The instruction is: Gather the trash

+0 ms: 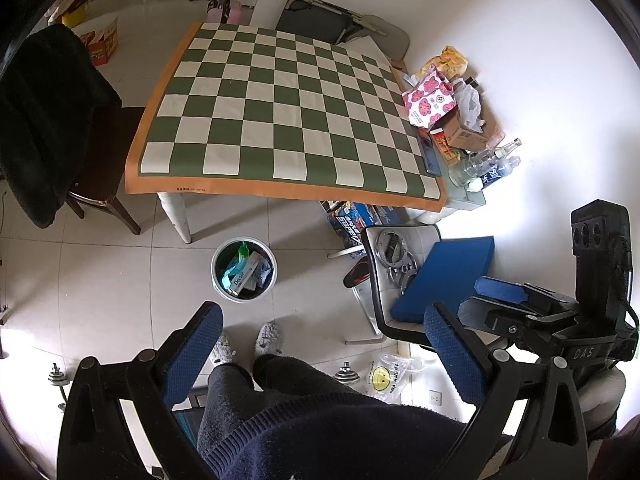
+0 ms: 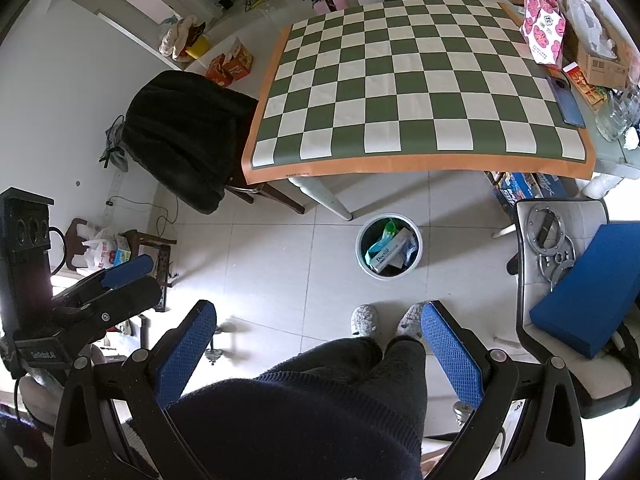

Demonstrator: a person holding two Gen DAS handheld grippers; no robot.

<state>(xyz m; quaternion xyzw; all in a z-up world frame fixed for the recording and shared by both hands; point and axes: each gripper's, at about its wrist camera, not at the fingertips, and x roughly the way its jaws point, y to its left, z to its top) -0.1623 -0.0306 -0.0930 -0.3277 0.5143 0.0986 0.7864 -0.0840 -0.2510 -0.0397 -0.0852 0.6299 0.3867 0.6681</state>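
Observation:
A round white trash bin (image 1: 218, 280) stands on the tiled floor by the table leg; it holds a "Doctor" box (image 1: 245, 276) and crumpled green and blue wrappers. It also shows in the right wrist view (image 2: 362, 258). The checkered cloth (image 1: 280, 108) on the table carries no trash. My left gripper (image 1: 324, 344) is open and empty, held high above the person's legs. My right gripper (image 2: 320, 344) is open and empty, also held high; it appears in the left wrist view (image 1: 504, 292) at the right.
Boxes, a pink flowered bag (image 1: 430, 98), plastic bags and glass bottles (image 1: 486, 162) crowd the table's right edge. A dark chair with a black coat (image 1: 44, 120) stands left. A white chair holds a blue box (image 1: 444, 276) and metal rings. The person's slippered feet (image 1: 268, 338) are below.

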